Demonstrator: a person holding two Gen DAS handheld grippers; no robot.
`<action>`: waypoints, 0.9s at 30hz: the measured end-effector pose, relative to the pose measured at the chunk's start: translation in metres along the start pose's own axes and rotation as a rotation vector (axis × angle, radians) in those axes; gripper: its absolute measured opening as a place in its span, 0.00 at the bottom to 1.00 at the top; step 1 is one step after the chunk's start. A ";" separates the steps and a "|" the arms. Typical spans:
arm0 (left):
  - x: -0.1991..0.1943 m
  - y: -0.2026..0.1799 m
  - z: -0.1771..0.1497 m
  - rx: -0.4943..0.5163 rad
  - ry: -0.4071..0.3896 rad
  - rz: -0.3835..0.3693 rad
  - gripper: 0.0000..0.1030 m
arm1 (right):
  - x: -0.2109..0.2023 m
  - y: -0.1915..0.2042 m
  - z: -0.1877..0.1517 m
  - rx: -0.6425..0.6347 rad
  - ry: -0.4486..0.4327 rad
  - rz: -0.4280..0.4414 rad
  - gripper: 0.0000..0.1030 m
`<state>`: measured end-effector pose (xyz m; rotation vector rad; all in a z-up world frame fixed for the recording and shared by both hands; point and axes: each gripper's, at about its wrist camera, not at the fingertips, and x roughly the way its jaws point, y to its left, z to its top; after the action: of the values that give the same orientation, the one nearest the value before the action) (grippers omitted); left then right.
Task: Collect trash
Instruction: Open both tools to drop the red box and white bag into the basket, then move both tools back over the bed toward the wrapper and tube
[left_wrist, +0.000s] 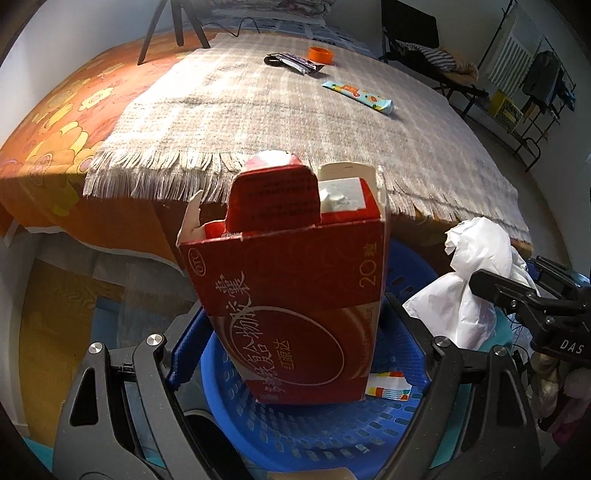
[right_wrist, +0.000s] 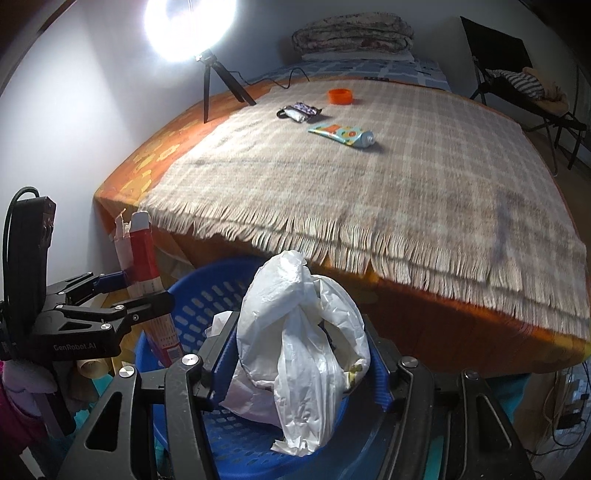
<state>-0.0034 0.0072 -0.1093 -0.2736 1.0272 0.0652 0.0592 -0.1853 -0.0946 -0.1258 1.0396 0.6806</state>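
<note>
Red cardboard, printed with Chinese characters, "OTC" and "20", made up the medicine box (left_wrist: 291, 295) that was clamped between the blue pads of the left gripper (left_wrist: 295, 354); its torn top flaps were open and its contents could not be made out. The box was held upright over the blue perforated basket (left_wrist: 314, 435), in which a small striped scrap (left_wrist: 388, 386) was lying. "GenRobot.AI" was printed on the left gripper's body, as seen from the right wrist view, and "DAS" could be read on the right tool in the left wrist view. To the right, a crumpled white plastic bag (right_wrist: 303, 354) was pinched by the right gripper (right_wrist: 303, 369), also above the basket (right_wrist: 207, 306); whatever was wrapped inside was hidden. Both tools were pointed forward towards the bed, side by side. On the fringed checked blanket (right_wrist: 369, 192), well apart from the basket, a dark wrapper (right_wrist: 299, 112), an orange cap (right_wrist: 340, 96) and a patterned tube (right_wrist: 341, 134) were left lying; their print was too small to be read.
</note>
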 end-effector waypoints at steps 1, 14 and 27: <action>0.001 0.000 0.000 0.002 0.004 0.002 0.86 | 0.001 0.000 -0.001 0.002 0.003 0.000 0.62; 0.008 0.000 -0.002 0.004 0.038 0.009 0.87 | 0.013 0.006 -0.007 0.005 0.041 -0.010 0.77; 0.009 0.000 -0.002 0.004 0.040 0.014 0.87 | 0.017 0.002 -0.009 0.025 0.057 -0.014 0.81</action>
<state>-0.0009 0.0063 -0.1182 -0.2649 1.0685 0.0709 0.0564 -0.1795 -0.1128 -0.1317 1.1006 0.6541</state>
